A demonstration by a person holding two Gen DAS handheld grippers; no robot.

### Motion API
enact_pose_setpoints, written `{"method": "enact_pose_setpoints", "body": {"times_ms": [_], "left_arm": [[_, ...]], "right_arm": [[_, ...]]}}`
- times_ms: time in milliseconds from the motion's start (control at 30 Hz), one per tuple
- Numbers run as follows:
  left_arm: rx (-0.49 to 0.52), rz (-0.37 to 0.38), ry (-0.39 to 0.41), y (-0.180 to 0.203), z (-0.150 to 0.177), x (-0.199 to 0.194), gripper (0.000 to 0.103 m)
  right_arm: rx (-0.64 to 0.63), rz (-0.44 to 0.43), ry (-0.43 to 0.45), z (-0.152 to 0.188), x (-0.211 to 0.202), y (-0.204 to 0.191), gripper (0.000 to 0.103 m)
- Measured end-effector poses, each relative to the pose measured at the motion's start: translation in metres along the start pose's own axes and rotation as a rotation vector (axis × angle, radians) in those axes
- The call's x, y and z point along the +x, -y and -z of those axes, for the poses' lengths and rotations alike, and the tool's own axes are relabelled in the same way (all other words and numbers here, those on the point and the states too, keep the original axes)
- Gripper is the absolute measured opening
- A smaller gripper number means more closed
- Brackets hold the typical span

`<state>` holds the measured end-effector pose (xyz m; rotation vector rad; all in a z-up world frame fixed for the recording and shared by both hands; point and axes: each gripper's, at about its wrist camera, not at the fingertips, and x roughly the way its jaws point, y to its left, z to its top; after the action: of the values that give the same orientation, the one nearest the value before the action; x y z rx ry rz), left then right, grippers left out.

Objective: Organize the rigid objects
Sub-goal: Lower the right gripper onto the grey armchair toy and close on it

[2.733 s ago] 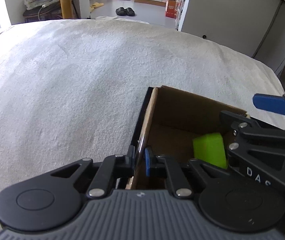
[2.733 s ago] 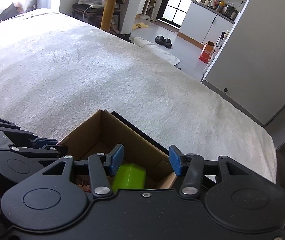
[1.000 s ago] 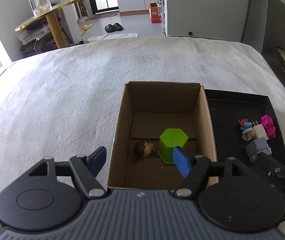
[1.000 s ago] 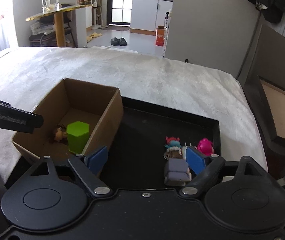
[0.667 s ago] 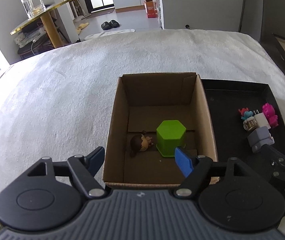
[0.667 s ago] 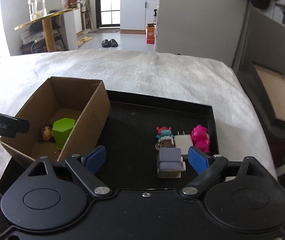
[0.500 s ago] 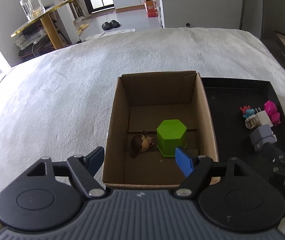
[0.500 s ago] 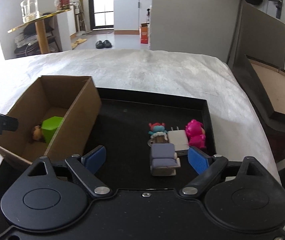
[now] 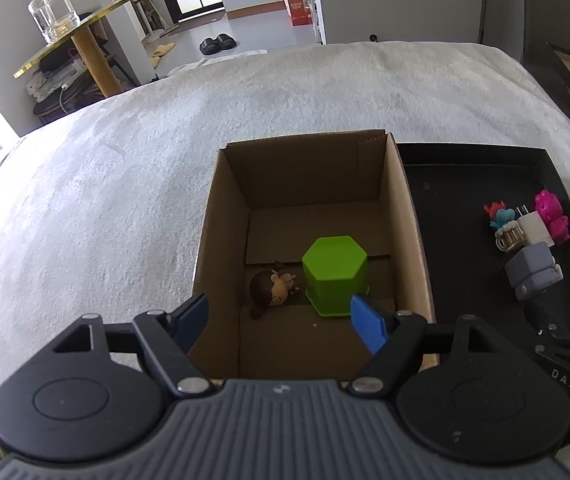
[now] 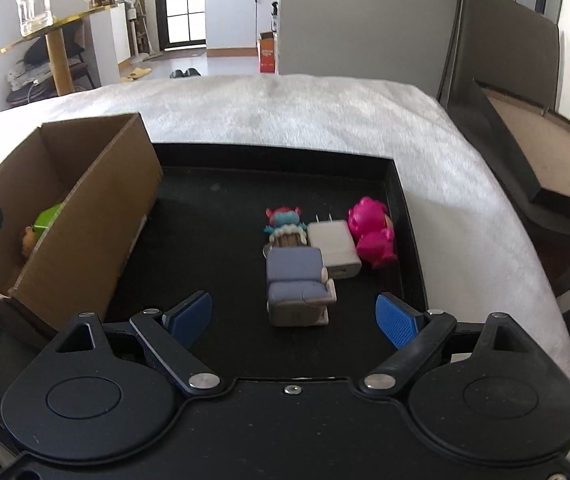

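A cardboard box (image 9: 413,216) (image 10: 125,204) sits on a white bed cover, and inside it stand a green hexagonal block (image 9: 335,274) and a small brown-haired doll (image 9: 271,290). My left gripper (image 9: 283,322) hovers open above the box's near end with nothing between its fingers. Beside the box lies a black tray (image 10: 213,216) (image 9: 461,200) holding a grey toy armchair (image 10: 299,286) (image 9: 533,270), a white charger (image 10: 335,248), a pink figure (image 10: 373,230) and a small blue-and-red figure (image 10: 285,224). My right gripper (image 10: 295,318) is open just short of the armchair.
A dark flat box with a brown inside (image 10: 541,148) lies off the bed's right side. A gold-topped side table with a glass jar (image 9: 51,12) stands at the far left. The white bed cover (image 9: 105,184) spreads left of the box and beyond it.
Both grippers let go and pulled back from the box. The right gripper swung over to the tray and sank toward the grey armchair. The left one dropped slightly over the box.
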<state>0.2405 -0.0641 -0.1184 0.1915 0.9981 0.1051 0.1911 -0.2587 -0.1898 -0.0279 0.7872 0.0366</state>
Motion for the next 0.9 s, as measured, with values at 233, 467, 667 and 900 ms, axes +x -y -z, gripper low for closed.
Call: {"method": "enact_pose_setpoints", "body": {"times_ms": [233, 467, 667, 900], "left_arm": [[0.02, 0.014, -0.011, 0.009, -0.004, 0.007, 0.077], [0.046, 0.034, -0.022, 0.02, -0.007, 0.014, 0.077], [0.052, 0.042, -0.03, 0.023, -0.009, 0.018, 0.077], [0.04, 0.04, -0.032, 0.019, -0.009, 0.018, 0.077]], "right_arm": [[0.039, 0.006, -0.019, 0.004, 0.012, 0.005, 0.089], [0.06, 0.002, -0.021, 0.003, 0.023, 0.009, 0.081], [0.079, -0.021, -0.036, 0.004, 0.034, 0.011, 0.042], [0.085, -0.026, -0.039, 0.005, 0.028, 0.011, 0.037]]}}
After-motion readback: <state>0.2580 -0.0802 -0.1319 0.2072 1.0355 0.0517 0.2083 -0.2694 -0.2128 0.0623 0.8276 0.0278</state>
